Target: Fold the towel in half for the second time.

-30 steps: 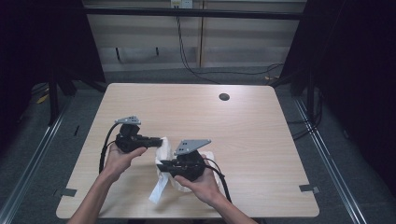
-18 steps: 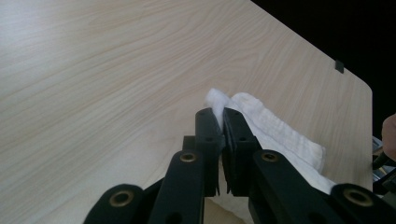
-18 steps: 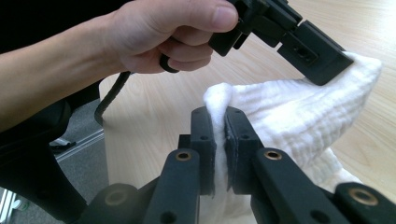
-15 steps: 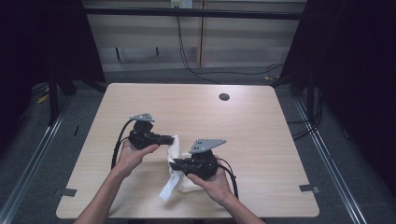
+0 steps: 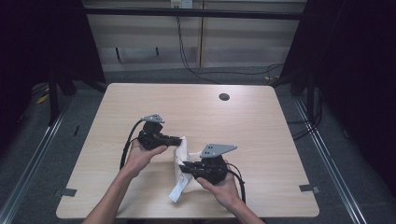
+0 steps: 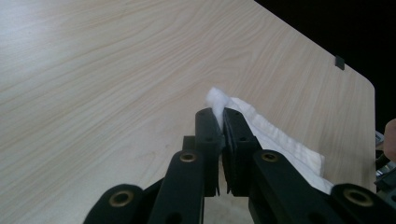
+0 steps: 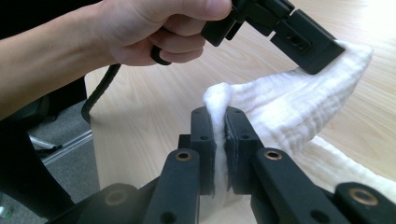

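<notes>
A white cloth [image 5: 181,158] hangs between both grippers over the near middle of the wooden table [image 5: 261,121], its lower end trailing onto the tabletop. My left gripper [image 5: 179,139] is shut on the cloth's upper corner [image 6: 215,99], with the fabric pinched between its black jaws. My right gripper [image 5: 183,166] is shut on another edge of the cloth [image 7: 217,100], lower and nearer the front. In the right gripper view the other hand [image 7: 140,32] and its gripper hold the far corner of the cloth [image 7: 299,100] up and to the right.
A small dark round hole [image 5: 224,97] sits near the table's far edge. Dark floor and metal rails flank the table on both sides. A black marker [image 6: 340,62] shows at the table's edge in the left gripper view.
Both hands have carried the cloth to the right across the table, the right gripper also sinking slightly. Both grips have stayed closed on the fabric.
</notes>
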`<action>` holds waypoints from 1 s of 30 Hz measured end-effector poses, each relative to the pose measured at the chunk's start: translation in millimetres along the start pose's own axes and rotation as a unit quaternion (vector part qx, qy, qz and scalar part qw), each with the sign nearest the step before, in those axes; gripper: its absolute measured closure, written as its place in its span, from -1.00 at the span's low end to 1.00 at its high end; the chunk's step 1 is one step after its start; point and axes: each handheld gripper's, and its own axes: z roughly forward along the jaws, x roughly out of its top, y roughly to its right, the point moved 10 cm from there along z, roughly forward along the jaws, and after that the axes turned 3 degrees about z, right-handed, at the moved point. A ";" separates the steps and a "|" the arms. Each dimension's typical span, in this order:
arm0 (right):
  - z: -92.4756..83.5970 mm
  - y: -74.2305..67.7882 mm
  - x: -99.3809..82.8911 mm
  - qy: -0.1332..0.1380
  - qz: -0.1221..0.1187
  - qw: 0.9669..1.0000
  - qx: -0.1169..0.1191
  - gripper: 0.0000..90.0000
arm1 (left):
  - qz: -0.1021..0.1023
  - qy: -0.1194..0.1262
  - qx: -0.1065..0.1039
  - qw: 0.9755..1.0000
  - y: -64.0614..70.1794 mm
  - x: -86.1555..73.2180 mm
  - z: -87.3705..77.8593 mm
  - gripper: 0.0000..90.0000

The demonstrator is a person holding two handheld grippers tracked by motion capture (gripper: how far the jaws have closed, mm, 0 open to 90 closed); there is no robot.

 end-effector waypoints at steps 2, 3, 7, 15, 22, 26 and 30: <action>-3.0 1.3 -0.6 0.001 0.001 1.000 -0.002 0.86 | 0.005 -0.005 0.000 1.000 1.9 1.4 3.1 0.91; -4.3 2.6 -0.8 0.001 0.000 1.000 -0.004 0.86 | 0.007 -0.007 0.002 1.000 2.0 2.1 3.8 0.91; -6.5 5.7 -1.5 0.001 -0.003 1.000 -0.009 0.86 | 0.016 -0.015 0.000 1.000 4.9 8.1 9.1 0.91; -15.6 10.8 -11.1 -0.005 0.009 1.000 -0.010 0.86 | 0.009 -0.015 -0.024 1.000 12.7 13.5 19.9 0.92; -23.9 18.0 -19.3 -0.005 0.032 0.999 -0.005 0.85 | 0.003 -0.020 -0.034 0.999 16.7 10.6 34.3 0.91; -25.2 22.4 -23.8 -0.005 0.039 0.999 -0.008 0.85 | 0.000 -0.029 -0.033 0.999 18.2 9.1 41.8 0.91; -26.3 23.5 -28.7 -0.012 0.040 0.999 -0.011 0.85 | -0.008 -0.029 -0.040 0.999 20.1 7.7 46.2 0.91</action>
